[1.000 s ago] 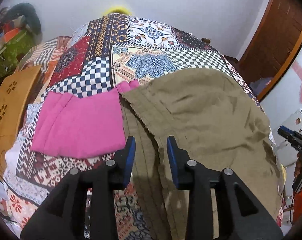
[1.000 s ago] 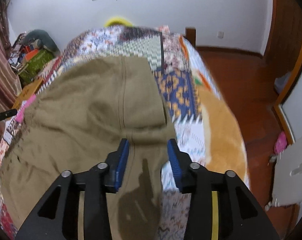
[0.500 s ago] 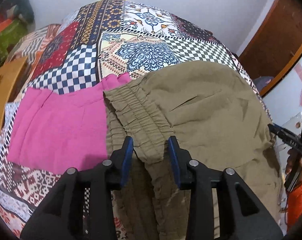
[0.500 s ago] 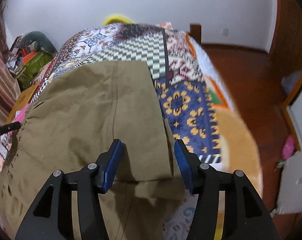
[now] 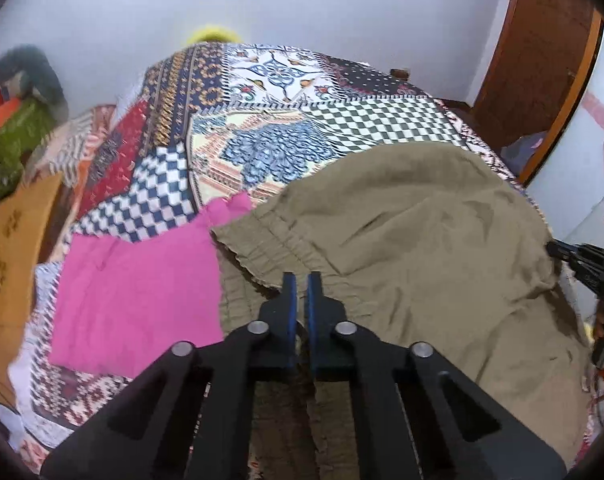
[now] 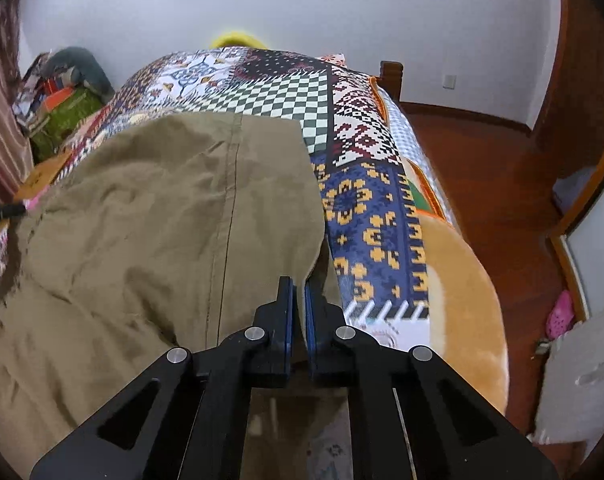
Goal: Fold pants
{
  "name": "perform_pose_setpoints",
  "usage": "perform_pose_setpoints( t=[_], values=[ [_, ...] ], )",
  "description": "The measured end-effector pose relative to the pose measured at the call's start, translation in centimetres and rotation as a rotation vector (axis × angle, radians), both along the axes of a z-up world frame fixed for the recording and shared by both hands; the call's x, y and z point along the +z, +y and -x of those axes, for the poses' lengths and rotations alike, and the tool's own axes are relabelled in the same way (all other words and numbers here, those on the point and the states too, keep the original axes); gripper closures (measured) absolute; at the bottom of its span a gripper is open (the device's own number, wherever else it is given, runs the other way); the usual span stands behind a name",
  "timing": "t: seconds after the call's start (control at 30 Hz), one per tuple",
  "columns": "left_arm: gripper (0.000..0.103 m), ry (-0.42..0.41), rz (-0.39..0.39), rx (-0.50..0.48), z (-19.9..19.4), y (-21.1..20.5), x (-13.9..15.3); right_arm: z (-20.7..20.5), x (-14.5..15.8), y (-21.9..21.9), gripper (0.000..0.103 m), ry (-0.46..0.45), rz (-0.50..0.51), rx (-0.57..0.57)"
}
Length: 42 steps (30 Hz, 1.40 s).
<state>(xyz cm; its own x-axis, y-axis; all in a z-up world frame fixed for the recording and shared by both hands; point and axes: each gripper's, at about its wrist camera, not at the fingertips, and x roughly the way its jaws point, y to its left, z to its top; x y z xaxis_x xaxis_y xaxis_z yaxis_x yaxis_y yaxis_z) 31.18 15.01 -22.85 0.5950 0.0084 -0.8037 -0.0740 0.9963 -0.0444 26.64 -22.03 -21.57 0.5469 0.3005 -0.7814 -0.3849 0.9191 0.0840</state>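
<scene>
Olive-brown pants (image 5: 414,248) lie across the patchwork bedspread (image 5: 261,120), folded over themselves. My left gripper (image 5: 301,280) is shut on the gathered elastic waistband (image 5: 269,236). In the right wrist view the pants (image 6: 161,220) fill the left half, with a long seam down the middle. My right gripper (image 6: 297,286) is shut on the pants' hem edge near the bed's right side. The right gripper also shows at the far right of the left wrist view (image 5: 590,264).
A folded pink garment (image 5: 137,292) lies left of the pants, touching them. A wooden stool (image 5: 13,248) and clutter stand left of the bed. The bed edge (image 6: 462,280) drops to a wooden floor (image 6: 502,184) on the right.
Both grippers have closed from open onto the pants: the left on the waistband, the right on the hem edge. Both have moved forward a little over the cloth.
</scene>
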Motion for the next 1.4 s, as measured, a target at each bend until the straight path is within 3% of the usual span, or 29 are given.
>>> perform_pose_setpoints(
  t=[0.2, 0.3, 0.4, 0.5, 0.63, 0.73, 0.97, 1.1, 1.4],
  values=[
    [0.103, 0.068, -0.083, 0.061, -1.0, 1.7, -2.5, -0.2, -0.9, -0.9, 0.099, 0.034, 0.003, -0.028],
    [0.103, 0.105, 0.035, 0.069, -0.6, 3.4, -3.5, -0.2, -1.1, -0.8, 0.098, 0.055, 0.005, -0.024],
    [0.1, 0.086, 0.069, 0.063, 0.0, 3.8, -2.5, -0.1, 0.0, -0.9, 0.098, 0.06, 0.004, -0.009],
    [0.087, 0.072, 0.076, 0.053, -0.2, 3.8, -1.3, -0.3, 1.3, -1.2, 0.09, 0.05, -0.021, -0.01],
    [0.061, 0.045, 0.026, 0.049, -1.3, 3.2, -0.2, -1.1, 3.6, -1.5, 0.065, -0.01, -0.07, -0.02],
    [0.06, 0.049, 0.021, 0.049, -2.6, 3.4, -0.3, -2.5, 5.1, -0.9, 0.063, -0.048, -0.075, -0.019],
    [0.06, 0.123, 0.12, 0.068, -6.2, 5.1, -2.7, -6.5, 6.2, 1.0, 0.059, -0.083, -0.077, 0.013],
    [0.06, 0.162, 0.175, 0.087, -7.3, 6.1, -4.5, -9.1, 5.0, 1.3, 0.057, -0.047, -0.097, 0.015],
    [0.059, 0.163, 0.264, 0.07, -8.6, 6.5, -5.8, -14.9, 0.6, 4.0, 0.057, 0.083, -0.049, 0.078]
  ],
)
